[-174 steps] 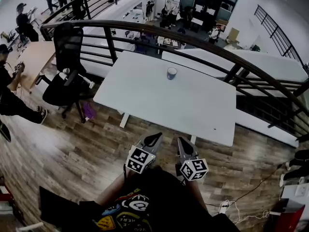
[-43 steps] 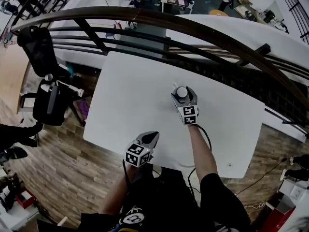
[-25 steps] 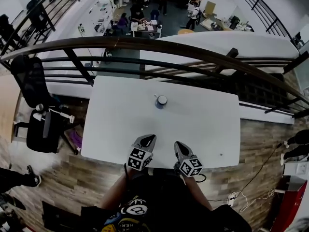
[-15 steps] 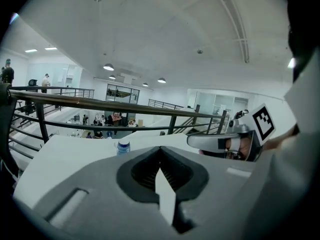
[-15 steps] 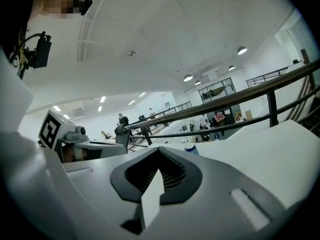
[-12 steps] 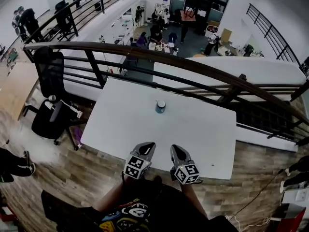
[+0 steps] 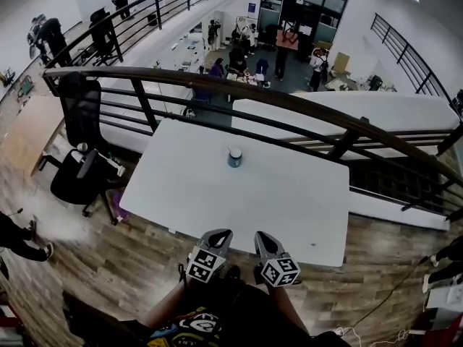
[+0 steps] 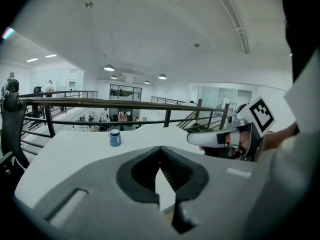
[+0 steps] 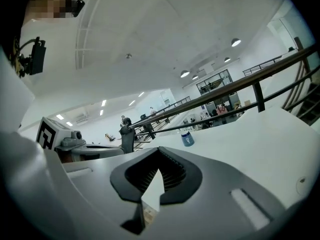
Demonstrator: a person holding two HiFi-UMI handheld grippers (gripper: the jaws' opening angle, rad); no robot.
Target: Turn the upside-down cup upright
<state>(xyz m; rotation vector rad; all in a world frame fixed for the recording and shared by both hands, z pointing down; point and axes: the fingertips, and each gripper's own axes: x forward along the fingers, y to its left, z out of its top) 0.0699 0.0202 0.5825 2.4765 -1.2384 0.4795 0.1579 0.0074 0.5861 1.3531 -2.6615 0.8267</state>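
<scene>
Left gripper status: jaws closed, ribbed dark pads meeting at the tips, nothing held between them. Right gripper status: identical, jaws together and empty. From the head view I read both units side by side at the near edge of the white rectangular table, each pointing toward the far side, with their black-and-white marker cubes close to the operator's body. The left gripper view shows the right gripper alongside on its right, level with it and apart from it. The task object, a small blue cylindrical cup with a pale band at its top, stands on end on the tabletop, roughly midway across the table's width and close to the far edge. It is well apart from both grippers, and neither touches it. Both gripper views show the cup ahead of the jaws, slightly off their centre lines. I cannot confirm from any view whether its mouth faces up or down. Beyond the far edge runs a dark metal railing with a brown curved handrail. To the left of the table, a black office chair stands on the wood-plank floor.
</scene>
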